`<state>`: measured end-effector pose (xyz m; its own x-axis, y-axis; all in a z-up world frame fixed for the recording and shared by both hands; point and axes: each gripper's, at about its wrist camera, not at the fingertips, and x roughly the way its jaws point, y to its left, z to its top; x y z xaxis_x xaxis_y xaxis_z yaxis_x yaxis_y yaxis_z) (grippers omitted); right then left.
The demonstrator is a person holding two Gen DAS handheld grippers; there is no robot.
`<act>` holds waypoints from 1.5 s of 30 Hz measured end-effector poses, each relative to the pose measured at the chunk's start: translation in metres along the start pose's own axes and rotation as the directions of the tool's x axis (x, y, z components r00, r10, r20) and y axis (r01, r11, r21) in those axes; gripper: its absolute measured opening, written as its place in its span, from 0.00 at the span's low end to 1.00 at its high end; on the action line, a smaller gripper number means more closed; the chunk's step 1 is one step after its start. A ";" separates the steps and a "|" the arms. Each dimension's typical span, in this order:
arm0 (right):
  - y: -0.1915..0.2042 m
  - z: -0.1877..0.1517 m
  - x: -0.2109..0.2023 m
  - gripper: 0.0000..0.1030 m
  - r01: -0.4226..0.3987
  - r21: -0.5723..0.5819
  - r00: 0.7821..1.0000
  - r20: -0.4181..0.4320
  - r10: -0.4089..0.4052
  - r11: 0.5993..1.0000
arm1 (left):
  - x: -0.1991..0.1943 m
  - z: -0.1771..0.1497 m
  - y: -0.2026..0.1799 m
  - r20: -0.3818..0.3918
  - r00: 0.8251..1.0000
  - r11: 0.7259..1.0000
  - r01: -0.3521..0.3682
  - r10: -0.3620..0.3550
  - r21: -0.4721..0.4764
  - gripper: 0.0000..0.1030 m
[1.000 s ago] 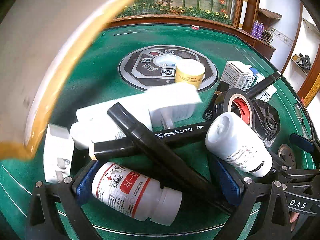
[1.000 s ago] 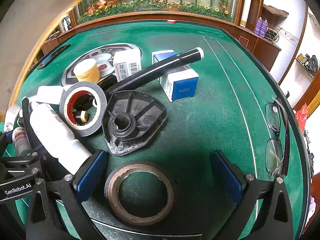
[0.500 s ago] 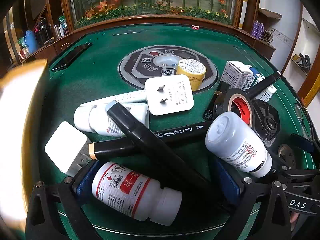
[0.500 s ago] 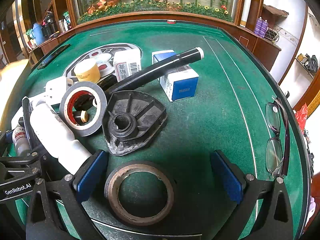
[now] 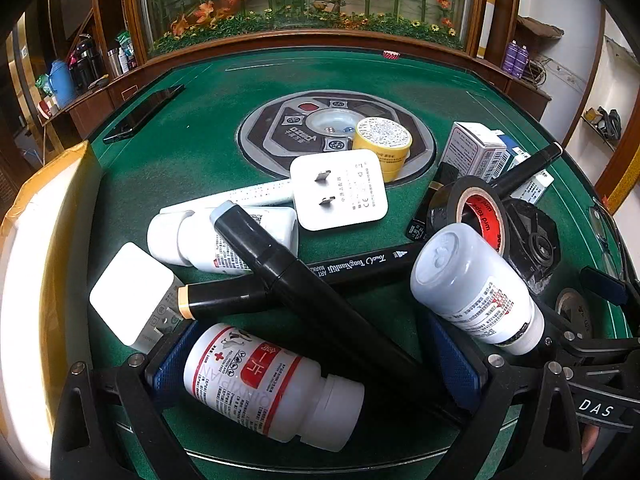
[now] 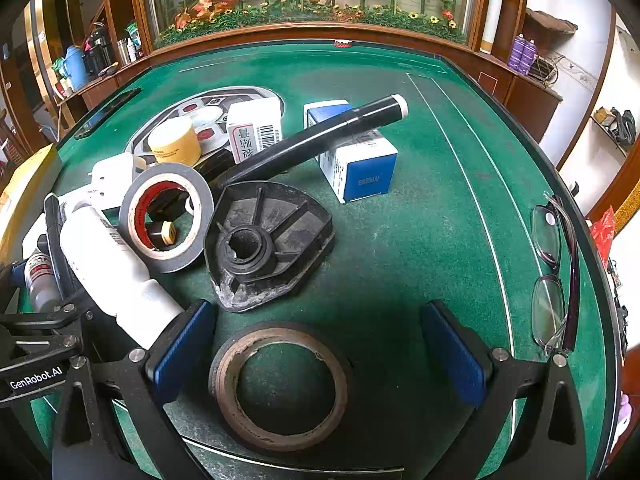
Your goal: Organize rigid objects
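Both grippers sit low over the green table (image 6: 400,240), the left gripper (image 5: 316,364) spread wide around a lying pill bottle (image 5: 272,384) and black marker (image 5: 320,292), the right gripper (image 6: 316,360) equally wide around a worn tape ring (image 6: 280,384).

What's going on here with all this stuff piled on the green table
A person is sorting a clutter of small items with two handheld claws. The left claw is open around a white pill bottle with a red label and a black marker lying across it. The right claw is open around a worn tape ring. Neither has closed yet.
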<state>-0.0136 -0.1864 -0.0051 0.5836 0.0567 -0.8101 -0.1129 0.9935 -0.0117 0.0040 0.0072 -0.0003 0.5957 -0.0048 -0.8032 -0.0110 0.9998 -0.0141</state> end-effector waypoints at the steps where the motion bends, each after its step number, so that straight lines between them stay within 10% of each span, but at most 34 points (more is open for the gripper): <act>1: 0.000 0.000 0.000 1.00 0.000 0.000 1.000 0.000 0.000 1.000 | 0.000 0.000 0.000 -0.001 1.000 1.000 0.000 0.000 0.000 1.00; 19: -0.001 0.000 -0.001 1.00 -0.021 -0.024 1.000 -0.009 0.021 0.999 | -0.005 -0.005 0.000 -0.031 0.999 1.000 0.017 -0.017 0.005 0.99; 30: -0.010 -0.017 -0.039 1.00 -0.274 -0.098 0.962 -0.032 0.273 0.957 | -0.070 -0.045 0.026 0.072 0.983 0.985 0.169 -0.167 -0.023 0.99; 37: -0.027 -0.015 -0.073 0.81 -0.229 -0.132 0.970 0.056 0.238 0.965 | -0.081 -0.061 0.040 0.113 0.972 0.978 0.207 -0.204 -0.018 0.91; 45: -0.016 -0.019 -0.051 0.75 -0.268 -0.193 0.963 -0.058 0.262 0.944 | -0.080 -0.066 0.046 0.093 0.969 0.971 0.235 -0.230 -0.050 0.82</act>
<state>-0.0566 -0.2071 0.0253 0.4857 0.3090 -0.8177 -0.4181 0.9036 0.0932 -0.0968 0.0522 0.0239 0.6545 -0.2329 -0.7193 0.0893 0.9685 -0.2324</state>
